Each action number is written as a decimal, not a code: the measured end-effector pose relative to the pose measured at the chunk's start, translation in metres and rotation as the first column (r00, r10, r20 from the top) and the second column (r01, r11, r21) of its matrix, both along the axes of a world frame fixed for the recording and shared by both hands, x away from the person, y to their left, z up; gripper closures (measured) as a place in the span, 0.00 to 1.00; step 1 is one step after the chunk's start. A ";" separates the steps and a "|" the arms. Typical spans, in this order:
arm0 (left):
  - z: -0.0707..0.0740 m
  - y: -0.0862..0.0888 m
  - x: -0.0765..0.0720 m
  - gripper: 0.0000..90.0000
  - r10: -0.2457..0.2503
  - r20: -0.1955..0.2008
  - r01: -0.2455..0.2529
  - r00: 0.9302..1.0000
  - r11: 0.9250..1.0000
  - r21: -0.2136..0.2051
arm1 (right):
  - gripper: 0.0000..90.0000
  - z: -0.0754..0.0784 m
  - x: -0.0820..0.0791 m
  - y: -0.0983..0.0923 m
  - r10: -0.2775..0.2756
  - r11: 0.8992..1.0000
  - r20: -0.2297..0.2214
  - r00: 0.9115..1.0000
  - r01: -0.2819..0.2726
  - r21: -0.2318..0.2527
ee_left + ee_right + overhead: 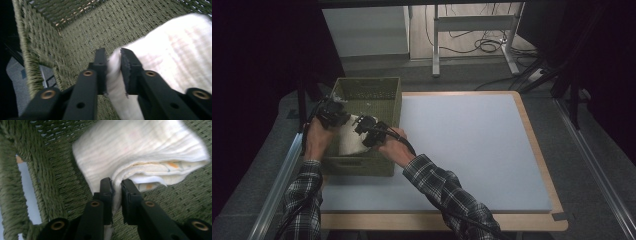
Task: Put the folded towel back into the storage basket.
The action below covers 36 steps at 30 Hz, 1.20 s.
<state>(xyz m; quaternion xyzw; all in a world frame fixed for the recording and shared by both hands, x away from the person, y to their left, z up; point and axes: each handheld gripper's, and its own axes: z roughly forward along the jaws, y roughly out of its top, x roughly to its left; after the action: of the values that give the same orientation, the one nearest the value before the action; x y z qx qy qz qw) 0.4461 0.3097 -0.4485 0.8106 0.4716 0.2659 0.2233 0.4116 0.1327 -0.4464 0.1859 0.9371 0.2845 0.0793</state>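
Note:
A folded white cloth [348, 141] lies inside an olive woven basket [357, 168] at the left of the table. In the high view both grippers reach down into the basket, my left gripper [341, 121] at the cloth's left edge and my right gripper [360, 129] at its right edge. In the left gripper view my left gripper [113, 53] pinches a fold of the cloth [175, 50] close to the basket wall [82, 32]. In the right gripper view my right gripper [116, 182] pinches the cloth [140, 145] at a corner, above the basket floor [175, 200].
The basket stands on a pale blue mat [472, 145] over a wooden-edged table [532, 130]. Right of the basket the mat stretches wide. A white desk frame [472, 22] and cables lie on the floor beyond. Dark curtains hang on both sides.

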 end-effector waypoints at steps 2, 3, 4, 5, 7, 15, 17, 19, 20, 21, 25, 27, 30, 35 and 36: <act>-0.001 0.000 0.001 0.73 0.005 0.002 -0.005 1.000 1.000 -0.006 | 0.82 0.000 0.001 0.000 -0.011 1.000 0.001 1.000 0.011 0.002; -0.001 -0.001 0.001 0.71 0.013 0.008 -0.012 1.000 1.000 -0.011 | 0.81 0.001 0.002 -0.001 -0.014 1.000 0.001 1.000 0.014 0.007; -0.001 -0.002 0.001 0.69 0.014 0.012 -0.014 1.000 1.000 -0.015 | 0.79 0.002 0.003 -0.002 -0.020 1.000 0.002 1.000 0.020 0.013; -0.001 -0.002 0.001 0.67 0.014 0.012 -0.014 1.000 1.000 -0.015 | 0.79 0.002 0.003 -0.002 -0.020 1.000 0.002 1.000 0.020 0.013; 0.002 -0.003 0.000 0.64 0.021 0.024 -0.020 1.000 0.999 -0.033 | 0.76 0.005 0.007 -0.007 -0.043 0.999 0.010 0.999 0.042 0.034; 0.005 -0.005 -0.002 0.51 0.038 0.043 -0.035 0.998 0.997 -0.074 | 0.64 0.013 0.012 -0.027 -0.068 0.993 0.005 0.998 0.067 0.096; 0.004 -0.006 -0.002 0.47 0.037 0.047 -0.033 0.998 0.996 -0.088 | 0.60 0.013 0.012 -0.031 -0.065 0.992 0.010 0.998 0.064 0.107; 0.003 -0.007 -0.002 0.42 0.036 0.048 -0.031 0.998 0.995 -0.098 | 0.54 0.013 0.012 -0.035 -0.064 0.991 0.016 0.998 0.061 0.121; 0.002 -0.007 -0.002 0.40 0.038 0.050 -0.033 0.998 0.994 -0.102 | 0.51 0.014 0.012 -0.037 -0.062 0.990 0.021 0.998 0.059 0.128; 0.002 -0.007 -0.002 0.39 0.036 0.050 -0.031 0.998 0.993 -0.111 | 0.49 0.015 0.012 -0.039 -0.063 0.989 0.018 0.998 0.060 0.136; 0.003 -0.009 -0.003 0.32 0.029 0.049 -0.021 0.998 0.988 -0.150 | 0.39 0.017 0.012 -0.047 -0.064 0.984 0.021 0.998 0.059 0.170; 0.004 -0.010 -0.004 0.29 0.030 0.052 -0.021 0.998 0.987 -0.160 | 0.36 0.019 0.011 -0.051 -0.070 0.981 0.029 0.997 0.063 0.185; 0.009 -0.013 -0.006 0.24 0.030 0.063 -0.018 0.998 0.985 -0.174 | 0.31 0.021 0.010 -0.059 -0.075 0.977 0.045 0.996 0.064 0.205; 0.015 -0.016 -0.009 0.18 0.021 0.061 -0.006 0.998 0.970 -0.242 | 0.26 0.023 0.010 -0.075 -0.088 0.968 0.058 0.994 0.071 0.241; 0.016 -0.016 -0.010 0.16 0.014 0.058 0.001 0.998 0.969 -0.247 | 0.25 0.024 0.011 -0.078 -0.094 0.966 0.058 0.994 0.077 0.249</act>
<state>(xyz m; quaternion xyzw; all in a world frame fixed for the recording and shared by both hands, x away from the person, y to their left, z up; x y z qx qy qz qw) 0.4362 0.2932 -0.4323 0.7668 0.4968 0.2299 0.3352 0.4222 0.0544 -0.4227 0.2244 0.8824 0.4012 0.1001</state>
